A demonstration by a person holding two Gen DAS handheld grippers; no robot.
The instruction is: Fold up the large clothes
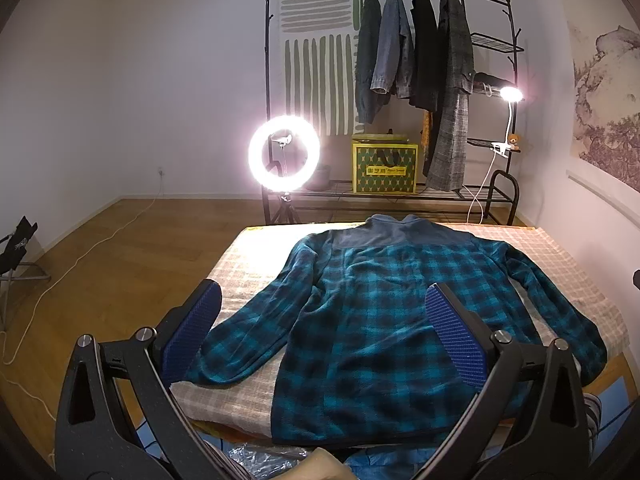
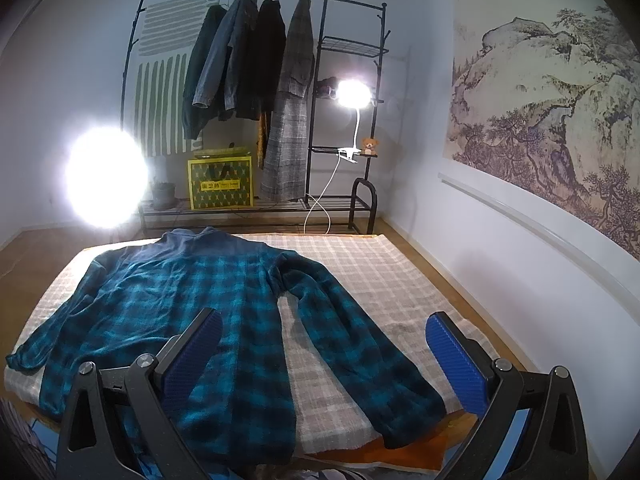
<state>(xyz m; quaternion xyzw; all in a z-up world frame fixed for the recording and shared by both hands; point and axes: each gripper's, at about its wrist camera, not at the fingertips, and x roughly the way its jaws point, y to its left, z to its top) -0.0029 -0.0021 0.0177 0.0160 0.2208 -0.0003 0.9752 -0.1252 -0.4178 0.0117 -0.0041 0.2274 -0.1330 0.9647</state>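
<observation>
A teal and black plaid fleece jacket (image 1: pixel 372 320) lies flat, back up, on a table covered with a beige checked cloth (image 1: pixel 248 268). Its collar points away and both sleeves spread outward. My left gripper (image 1: pixel 322 322) is open and empty, held above the jacket's near left part and left sleeve. In the right wrist view the jacket (image 2: pixel 192 296) fills the left half of the cloth (image 2: pixel 360 264). My right gripper (image 2: pixel 324 344) is open and empty, held above the right sleeve (image 2: pixel 360 344) near the table's front edge.
A lit ring light (image 1: pixel 284 154) on a tripod stands beyond the table's far left corner. A black clothes rack (image 1: pixel 400 48) with hanging coats, a yellow-green box (image 1: pixel 384 168) and a clip lamp (image 1: pixel 512 94) stands at the back wall. The wall (image 2: pixel 500 240) is close on the right.
</observation>
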